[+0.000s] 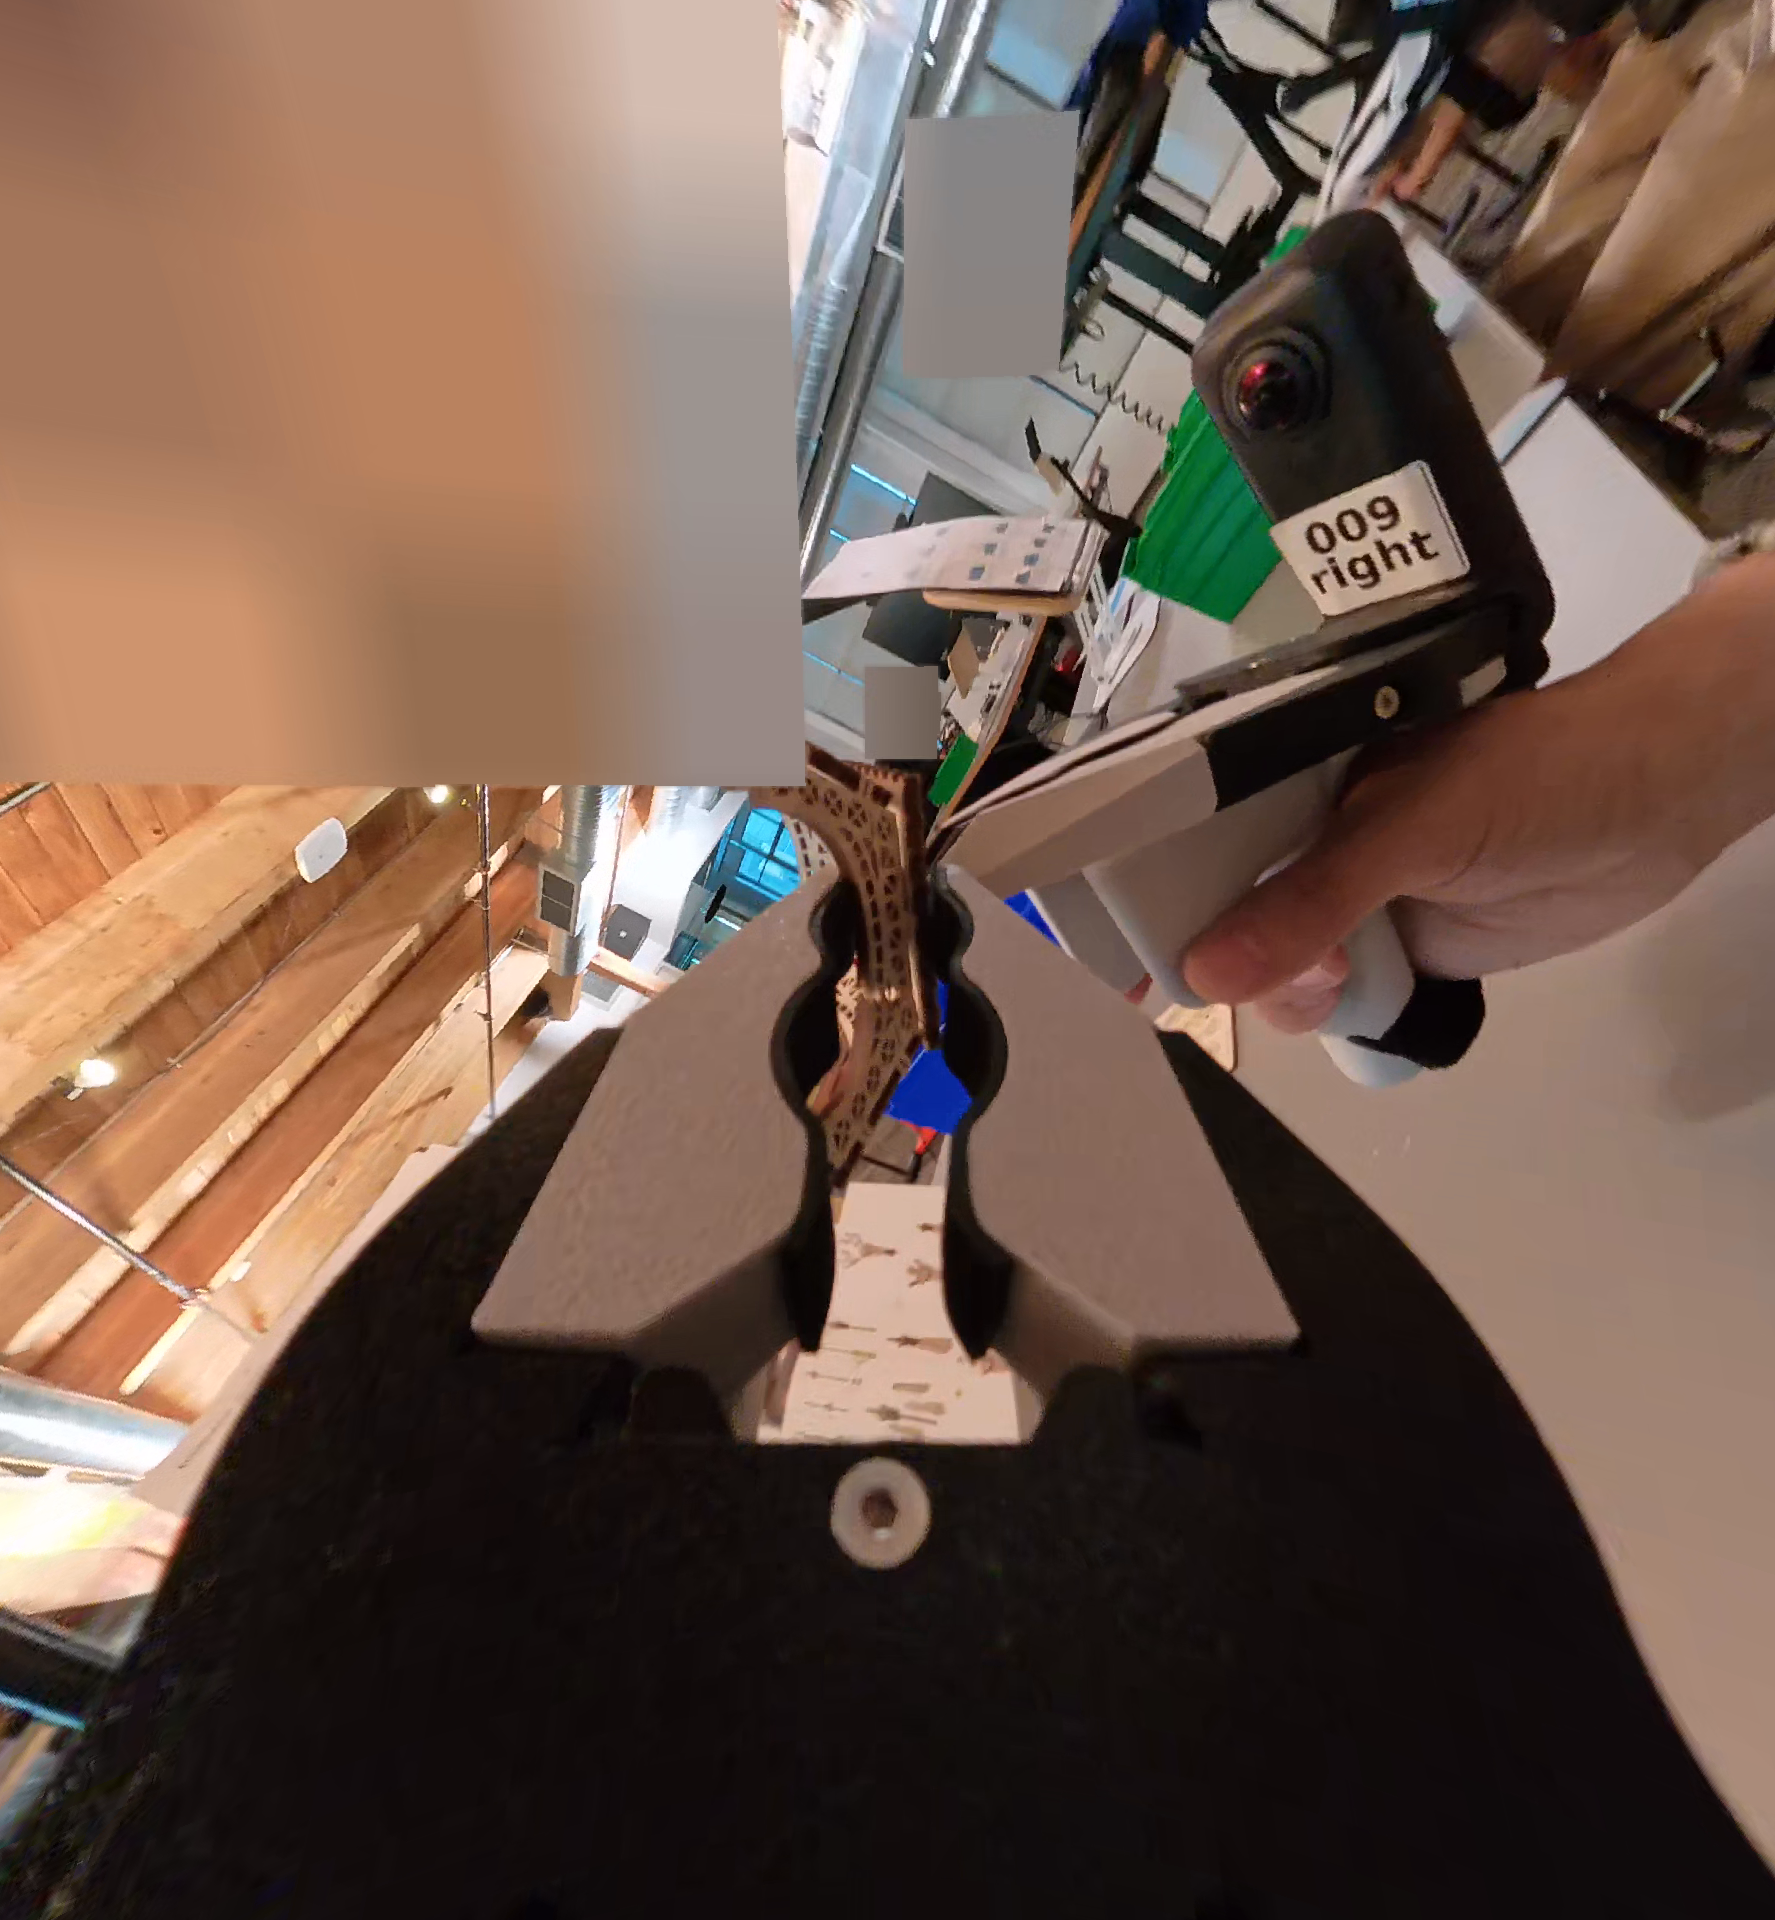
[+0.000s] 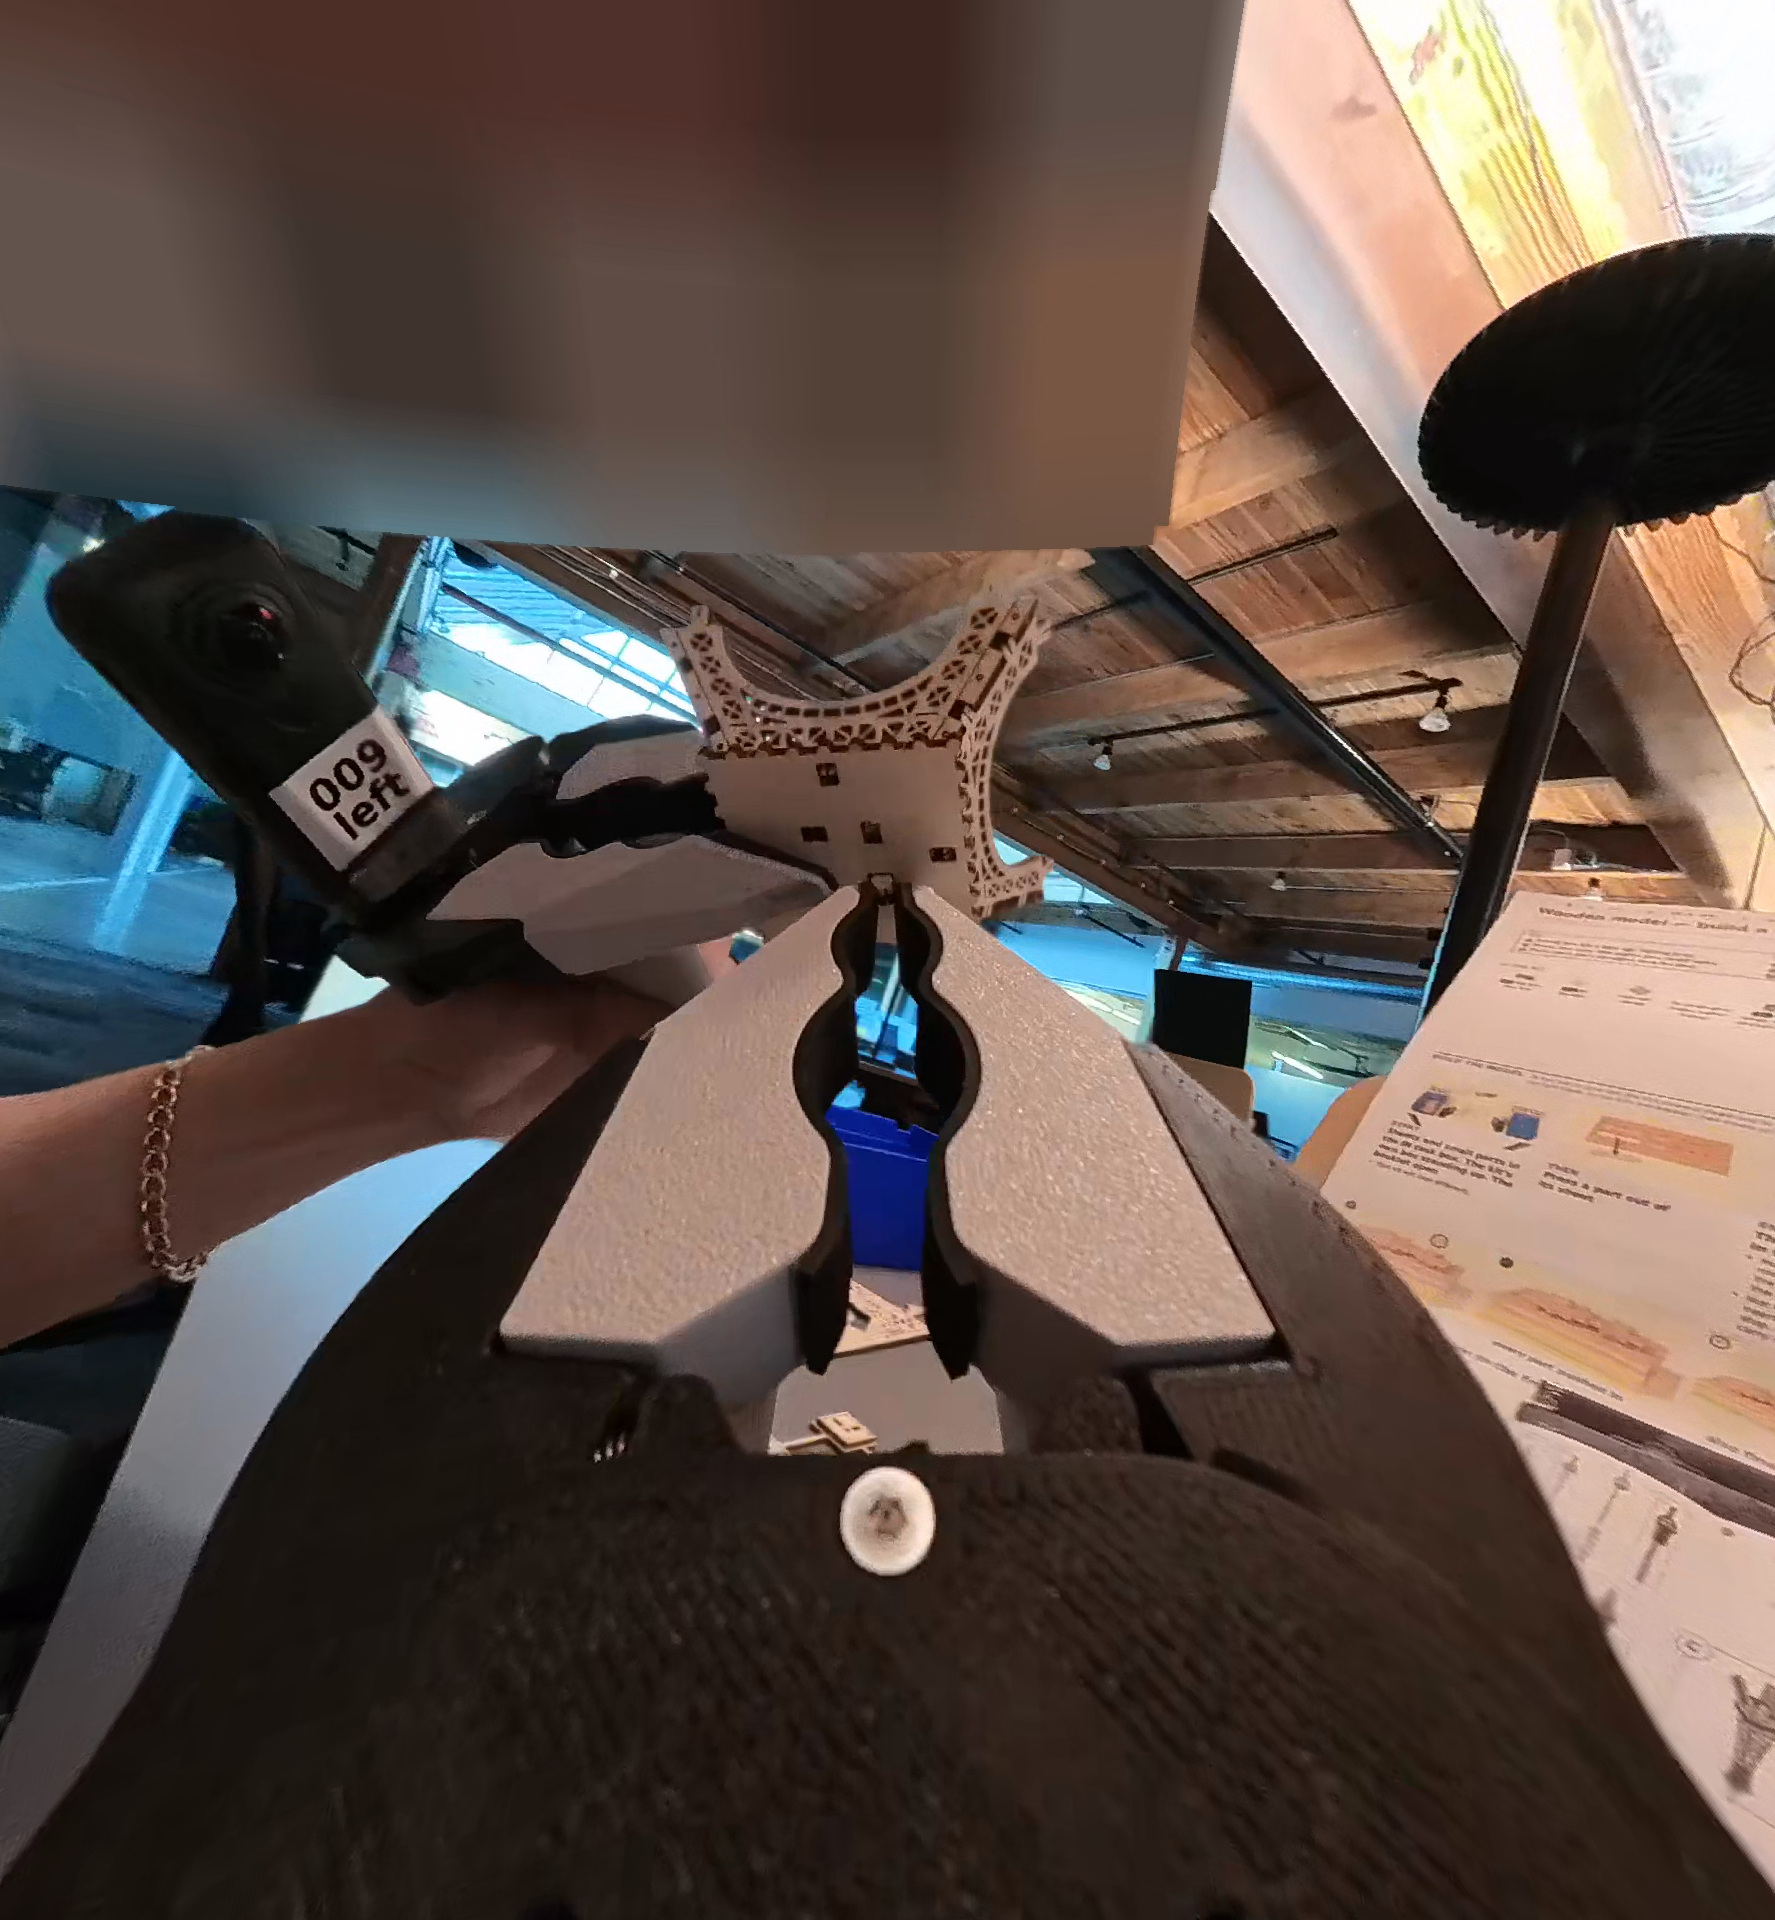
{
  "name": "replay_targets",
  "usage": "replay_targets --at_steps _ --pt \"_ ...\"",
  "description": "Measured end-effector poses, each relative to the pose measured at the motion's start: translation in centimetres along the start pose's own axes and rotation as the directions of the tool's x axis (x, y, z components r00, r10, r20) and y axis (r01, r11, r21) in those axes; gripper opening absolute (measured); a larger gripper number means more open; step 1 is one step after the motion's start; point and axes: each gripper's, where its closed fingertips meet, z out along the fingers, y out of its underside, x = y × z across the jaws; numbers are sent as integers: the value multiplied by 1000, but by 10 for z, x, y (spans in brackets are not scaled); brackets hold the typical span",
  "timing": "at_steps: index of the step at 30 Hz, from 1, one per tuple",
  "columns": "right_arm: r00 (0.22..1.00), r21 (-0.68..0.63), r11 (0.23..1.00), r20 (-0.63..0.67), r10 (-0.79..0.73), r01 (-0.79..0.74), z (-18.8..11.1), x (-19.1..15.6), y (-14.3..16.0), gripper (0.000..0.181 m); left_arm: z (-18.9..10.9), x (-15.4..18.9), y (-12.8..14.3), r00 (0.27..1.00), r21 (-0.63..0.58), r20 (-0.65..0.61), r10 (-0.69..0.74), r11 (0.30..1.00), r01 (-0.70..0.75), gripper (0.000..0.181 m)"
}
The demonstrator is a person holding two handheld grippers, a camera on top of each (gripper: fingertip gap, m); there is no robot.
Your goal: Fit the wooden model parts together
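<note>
Up at frame centre, the left gripper (image 2: 748,831) clamps the lattice wooden model (image 2: 862,769) in its fingers, held aloft. Below it, the right gripper (image 2: 881,891) pinches a tiny wooden part (image 2: 880,885) touching the model's lower edge.

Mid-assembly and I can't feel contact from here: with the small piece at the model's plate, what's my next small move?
Probably ease the right gripper straight forward, pressing its small pinched piece into the slot at the plate's edge. The piece already meets the wooden model there, the left gripper clamps the model from the side, and both are held in the air.
</note>
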Motion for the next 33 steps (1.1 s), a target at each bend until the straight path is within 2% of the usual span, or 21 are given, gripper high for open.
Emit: replay_targets --at_steps 9,18,23,26,29,31,33 --pt "996 40 995 23 90 -91 -5 2 5 1 3 7 5 986 -95 -37 165 981 -168 10" --pt "992 47 991 25 126 -127 -8 6 12 1 6 10 12 978 -134 -55 201 969 -207 10" --pt "994 28 994 24 105 -105 -8 6 13 0 7 10 14 983 -129 -50 178 975 -183 10" --pt "993 -9 993 3 115 -115 -8 9 18 1 7 9 20 995 -113 -36 92 989 -95 10" --pt "989 -98 985 -55 138 -143 -4 17 30 0 9 5 35 992 -84 -4 -127 988 126 10" --pt "985 -170 972 -84 151 -163 -1 21 39 0 8 2 46 944 -26 0 -329 944 329 11" --pt "984 -242 956 -107 143 -165 1 25 47 0 7 1 57 881 15 2 -474 881 474 11"
